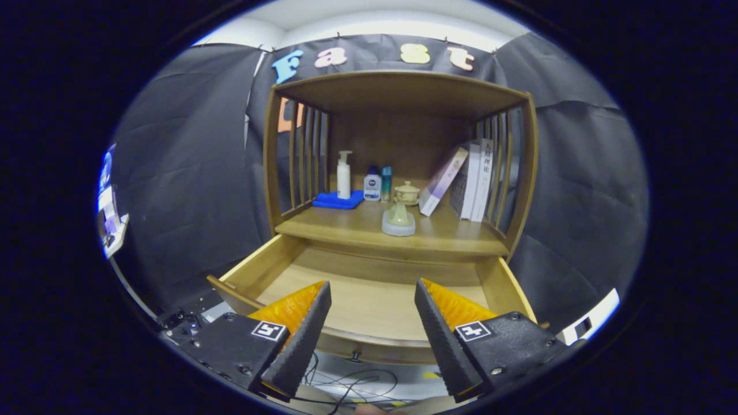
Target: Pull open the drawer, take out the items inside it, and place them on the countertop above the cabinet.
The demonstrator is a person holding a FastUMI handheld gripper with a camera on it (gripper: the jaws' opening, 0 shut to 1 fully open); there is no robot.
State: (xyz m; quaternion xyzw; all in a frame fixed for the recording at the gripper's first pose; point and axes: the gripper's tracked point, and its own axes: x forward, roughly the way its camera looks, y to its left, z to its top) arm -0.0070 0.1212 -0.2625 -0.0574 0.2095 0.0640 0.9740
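The wooden drawer [277, 259] stands pulled out below the cabinet's countertop [450, 236], and its bare floor shows between and beyond my fingers. My gripper [373, 294] hovers over the drawer's front rim, open, with nothing between its fingers. On the countertop, near its front edge, sits a pale green piece on a round grey base [398, 221]. Behind it stands a small lidded ceramic cup [407, 193].
Further back on the countertop are a white pump bottle [343, 174] on a blue cloth [338, 200], two small bottles [377, 184], and leaning books [464, 178] at the right. Slatted side walls and a wooden top [403, 86] enclose the shelf. Cables [351, 383] lie on the floor below the drawer.
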